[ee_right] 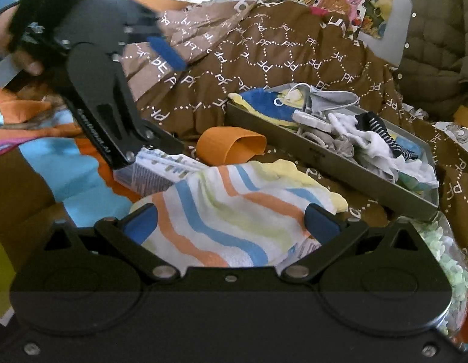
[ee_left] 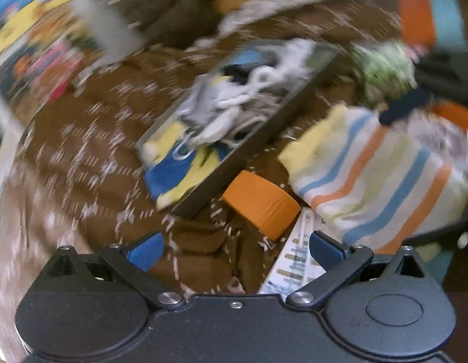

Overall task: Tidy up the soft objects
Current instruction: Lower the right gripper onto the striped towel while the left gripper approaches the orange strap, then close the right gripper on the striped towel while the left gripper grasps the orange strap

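R gripper (ee_right: 230, 225) is wide open w/ the striped cloth (ee_right: 234, 208) lying between its blue pads (ee_right: 141, 225), right under it. Behind the cloth sits an orange cup (ee_right: 230, 148) on its side, on a brown blanket (ee_right: 264, 57). A gray tray (ee_right: 348, 166) to the right is full of socks & small soft things. L gripper (ee_right: 161, 60) is up at top left, held by a hand (ee_right: 25, 60); can't tell if it's open.
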A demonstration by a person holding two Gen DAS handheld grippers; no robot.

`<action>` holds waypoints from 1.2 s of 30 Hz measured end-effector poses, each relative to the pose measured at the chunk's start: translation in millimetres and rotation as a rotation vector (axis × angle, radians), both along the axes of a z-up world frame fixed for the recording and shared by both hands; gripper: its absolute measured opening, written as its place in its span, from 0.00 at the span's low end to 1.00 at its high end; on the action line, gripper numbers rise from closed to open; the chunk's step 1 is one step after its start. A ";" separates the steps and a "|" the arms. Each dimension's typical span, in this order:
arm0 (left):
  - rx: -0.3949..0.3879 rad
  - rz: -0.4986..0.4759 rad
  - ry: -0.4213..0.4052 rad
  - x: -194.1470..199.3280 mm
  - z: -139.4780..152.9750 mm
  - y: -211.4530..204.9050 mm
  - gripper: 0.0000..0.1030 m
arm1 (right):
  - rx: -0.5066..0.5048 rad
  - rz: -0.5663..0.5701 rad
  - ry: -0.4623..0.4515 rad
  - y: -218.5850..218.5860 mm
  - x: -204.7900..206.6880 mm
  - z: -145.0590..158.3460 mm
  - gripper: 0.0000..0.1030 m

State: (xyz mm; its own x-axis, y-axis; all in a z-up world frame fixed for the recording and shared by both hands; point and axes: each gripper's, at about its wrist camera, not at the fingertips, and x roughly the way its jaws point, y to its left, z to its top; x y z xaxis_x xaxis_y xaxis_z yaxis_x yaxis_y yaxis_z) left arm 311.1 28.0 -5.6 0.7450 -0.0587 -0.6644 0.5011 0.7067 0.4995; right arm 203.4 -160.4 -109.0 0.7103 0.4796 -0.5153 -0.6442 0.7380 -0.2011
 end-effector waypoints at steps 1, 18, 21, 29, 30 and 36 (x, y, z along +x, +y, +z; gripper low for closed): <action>0.026 -0.036 0.006 4.4 -2.0 -1.2 0.97 | -0.003 0.002 0.002 -0.3 0.4 -1.2 0.99; 0.172 -0.351 0.118 41.4 -19.3 -19.1 0.60 | -0.015 0.003 -0.024 1.2 7.1 -8.3 0.98; 0.163 -0.360 0.152 43.2 -20.5 -19.3 0.48 | -0.023 0.008 -0.029 1.3 5.5 -9.8 0.91; 0.141 -0.354 0.176 43.5 -24.0 -20.3 0.35 | -0.050 0.007 -0.059 1.8 2.7 -13.3 0.71; 0.140 -0.353 0.173 42.8 -24.3 -20.5 0.34 | -0.053 0.007 -0.063 2.2 2.4 -13.3 0.70; 0.144 -0.356 0.167 37.9 -24.7 -22.4 0.26 | -0.080 0.029 -0.085 2.4 -1.1 -17.0 0.49</action>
